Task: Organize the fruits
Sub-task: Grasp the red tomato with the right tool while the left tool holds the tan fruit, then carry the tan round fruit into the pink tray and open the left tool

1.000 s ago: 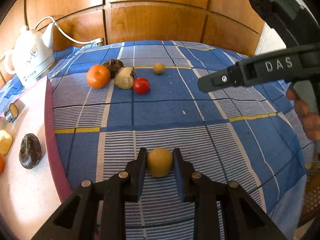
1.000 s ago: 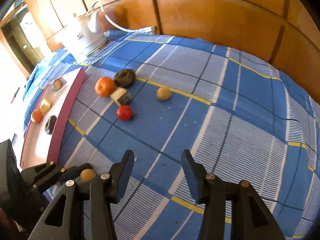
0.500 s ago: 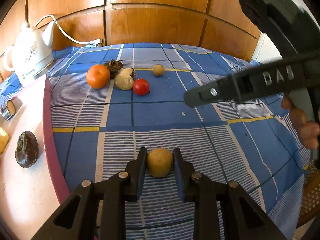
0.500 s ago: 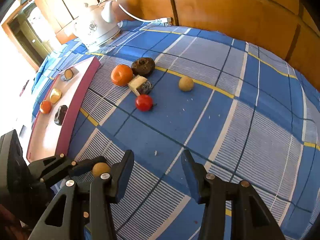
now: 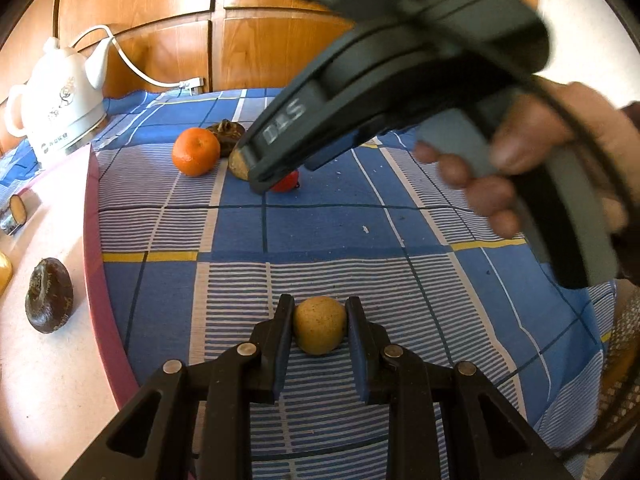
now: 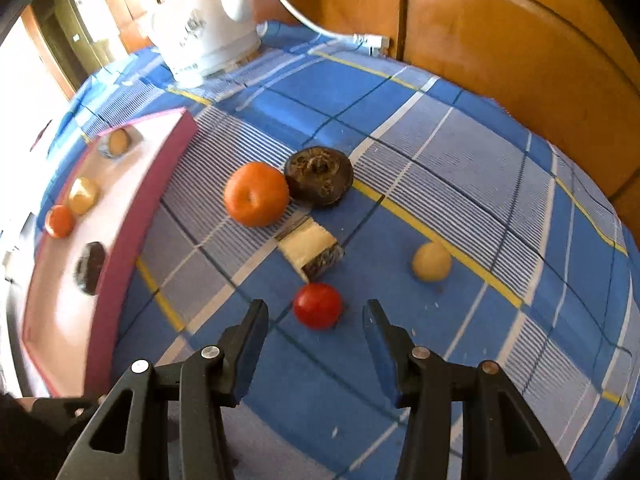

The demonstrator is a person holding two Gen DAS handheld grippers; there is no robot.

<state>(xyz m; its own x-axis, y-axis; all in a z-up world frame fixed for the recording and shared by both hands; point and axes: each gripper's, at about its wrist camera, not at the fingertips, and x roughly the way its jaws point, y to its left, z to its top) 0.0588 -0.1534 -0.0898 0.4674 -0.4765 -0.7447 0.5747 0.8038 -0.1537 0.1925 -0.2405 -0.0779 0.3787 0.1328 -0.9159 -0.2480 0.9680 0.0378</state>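
- A small round tan fruit (image 5: 319,330) is clamped between the pads of the left gripper (image 5: 320,334), above the blue checked tablecloth (image 5: 320,236).
- A small red round tomato (image 6: 318,305) is framed by the spread, empty jaws of the right gripper (image 6: 316,334).
- A pink-rimmed white tray (image 6: 132,216) is seen at the left.

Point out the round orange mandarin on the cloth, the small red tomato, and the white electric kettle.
Round orange mandarin (image 6: 256,199): right wrist view, middle of its top.
Small red tomato (image 6: 318,305): right wrist view, centre of its skin.
White electric kettle (image 5: 60,114): left wrist view, middle of its body.
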